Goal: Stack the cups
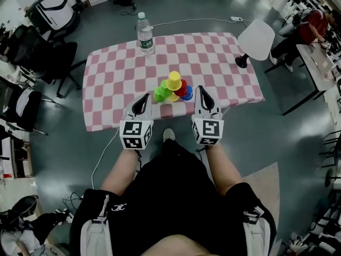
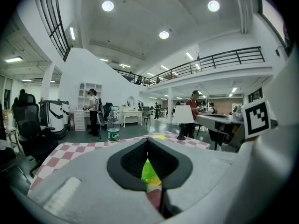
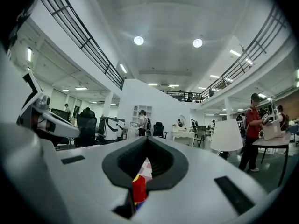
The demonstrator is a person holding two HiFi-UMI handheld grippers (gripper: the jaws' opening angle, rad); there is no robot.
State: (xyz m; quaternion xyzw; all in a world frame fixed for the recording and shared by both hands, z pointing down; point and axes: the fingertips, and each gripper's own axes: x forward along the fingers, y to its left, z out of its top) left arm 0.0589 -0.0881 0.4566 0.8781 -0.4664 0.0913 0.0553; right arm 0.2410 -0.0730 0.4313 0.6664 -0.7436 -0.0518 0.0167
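step: looks like the tail end of the stacking. The cups sit in one tight pile and neither gripper carries anything.
cups: mid-worktop, towards the near edge. yellow cup is on top, green cup low on the left, red cup on the right, blue cup just beyond the red. A second yellow one seems to sit low in front, but I can't say exactly how they nest.
left gripper: jaws together, nothing between them. It hangs at the near worktop edge, just beside the green cup and not touching it. The green cup shows through the gap behind the jaw tips in its own view.
right gripper: jaws together, empty. It is just right of the pile, near the blue cup and apart from it. Red over blue shows past its jaws in its own view.
other: water bottle at the far edge and a white lamp at the far right corner, both well apart from the pile.
next: my read is either done, or one check that the top cup sits square. Any correction means spreading the jaws first, then coming in level at a single cup's wall.
risk: the pile is small and light, so a closed gripper brushing it would likely topple the lot.
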